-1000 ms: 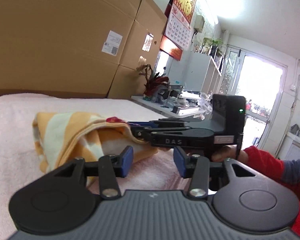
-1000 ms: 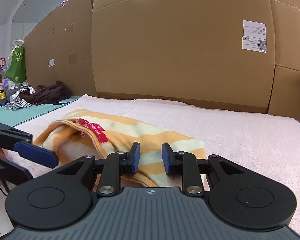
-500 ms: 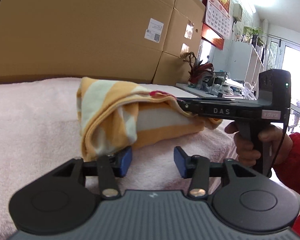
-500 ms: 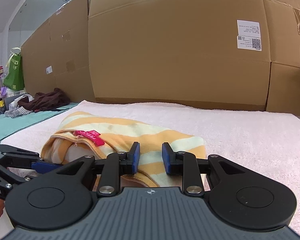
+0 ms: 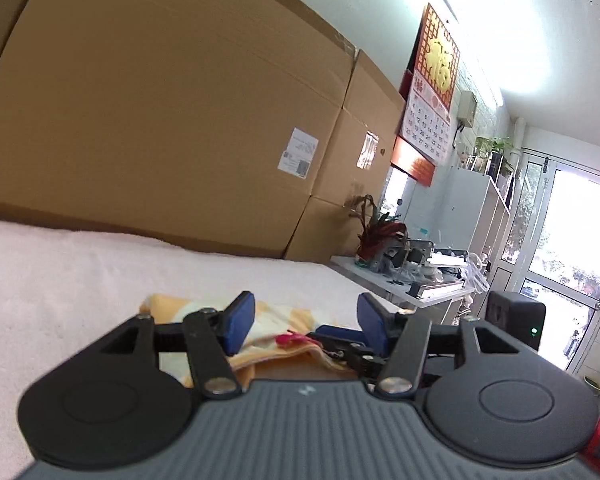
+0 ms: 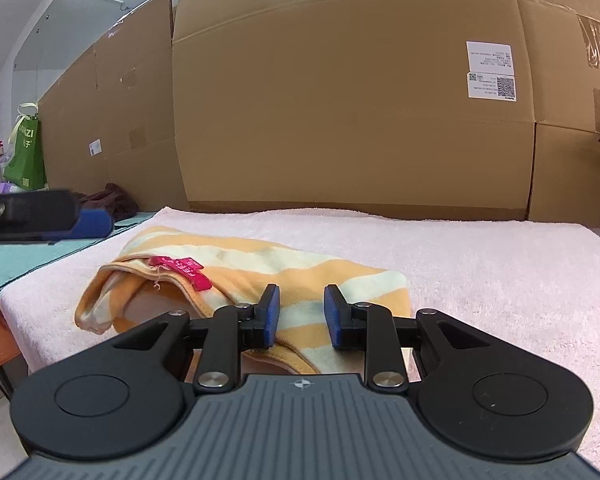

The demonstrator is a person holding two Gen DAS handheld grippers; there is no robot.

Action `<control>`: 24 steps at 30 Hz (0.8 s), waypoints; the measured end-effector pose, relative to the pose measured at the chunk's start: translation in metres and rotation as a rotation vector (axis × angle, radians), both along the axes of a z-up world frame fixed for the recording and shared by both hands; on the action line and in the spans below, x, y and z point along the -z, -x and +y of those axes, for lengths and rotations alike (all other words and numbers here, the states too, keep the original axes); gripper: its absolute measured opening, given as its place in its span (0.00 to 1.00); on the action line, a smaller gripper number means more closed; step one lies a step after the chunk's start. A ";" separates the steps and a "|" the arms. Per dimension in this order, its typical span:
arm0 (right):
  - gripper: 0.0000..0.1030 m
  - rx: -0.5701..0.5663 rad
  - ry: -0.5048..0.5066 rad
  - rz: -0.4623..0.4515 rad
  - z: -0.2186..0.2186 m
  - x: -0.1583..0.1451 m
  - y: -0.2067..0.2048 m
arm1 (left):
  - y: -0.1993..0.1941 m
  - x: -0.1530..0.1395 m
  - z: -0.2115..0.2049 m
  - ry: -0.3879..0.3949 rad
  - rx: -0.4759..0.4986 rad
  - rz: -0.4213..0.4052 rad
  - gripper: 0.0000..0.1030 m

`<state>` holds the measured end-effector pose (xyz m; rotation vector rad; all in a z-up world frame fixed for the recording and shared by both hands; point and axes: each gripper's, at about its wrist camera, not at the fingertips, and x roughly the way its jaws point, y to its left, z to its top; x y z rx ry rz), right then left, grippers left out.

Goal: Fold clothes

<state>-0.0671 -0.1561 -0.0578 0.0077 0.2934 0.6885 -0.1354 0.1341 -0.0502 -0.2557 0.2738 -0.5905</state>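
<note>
A folded orange-and-cream striped garment with a red label lies on the pink towel-covered table. My right gripper is open, its blue pads just above the garment's near edge, holding nothing. My left gripper is open and empty, raised above the garment, which shows low between its fingers. The left gripper also shows at the left edge of the right wrist view. The right gripper's fingers lie by the garment's red label in the left wrist view.
Tall cardboard boxes wall the table's far side. A teal mat with dark clothes and a green bag lies to the left. A cluttered side table, shelves and a glass door stand to the right.
My left gripper has lifted and tilted up away from the garment, which now sits low in its view. The right gripper has stayed at the garment's near edge, still open.
</note>
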 end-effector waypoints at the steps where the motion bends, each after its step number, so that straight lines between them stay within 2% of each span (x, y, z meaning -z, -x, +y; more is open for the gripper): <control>1: 0.25 0.000 -0.002 0.001 0.000 0.000 0.000 | -0.009 0.007 -0.002 -0.030 -0.008 0.053 0.57; 2: 0.25 -0.002 -0.001 0.000 -0.001 0.000 0.001 | -0.013 0.015 -0.004 -0.060 -0.011 0.078 0.56; 5: 0.25 -0.010 -0.001 -0.003 -0.003 0.001 0.002 | -0.004 0.033 -0.008 -0.134 0.005 0.021 0.57; 8: 0.25 -0.018 -0.001 -0.010 -0.006 -0.001 0.004 | -0.003 0.030 -0.007 -0.135 0.017 0.035 0.58; 11: 0.25 -0.004 -0.012 -0.034 -0.009 -0.013 0.007 | -0.003 0.016 0.002 -0.091 0.059 0.058 0.58; 13: 0.25 0.001 -0.021 -0.064 -0.009 -0.022 0.012 | 0.000 0.001 0.009 -0.048 0.086 0.024 0.60; 15: 0.25 0.018 -0.015 -0.080 -0.005 -0.024 0.014 | -0.002 -0.015 0.015 0.016 0.078 -0.020 0.68; 17: 0.25 0.041 -0.007 -0.080 -0.003 -0.020 0.012 | -0.013 -0.022 0.019 0.100 0.058 -0.017 0.69; 19: 0.25 0.054 0.006 -0.055 0.000 -0.013 0.008 | -0.029 -0.016 0.014 0.115 0.037 0.027 0.63; 22: 0.24 0.066 0.045 -0.030 -0.001 -0.001 0.007 | -0.047 0.019 0.002 0.051 0.009 0.132 0.48; 24: 0.24 0.072 0.063 -0.052 -0.008 0.005 0.012 | -0.044 0.032 0.001 0.051 0.015 0.127 0.48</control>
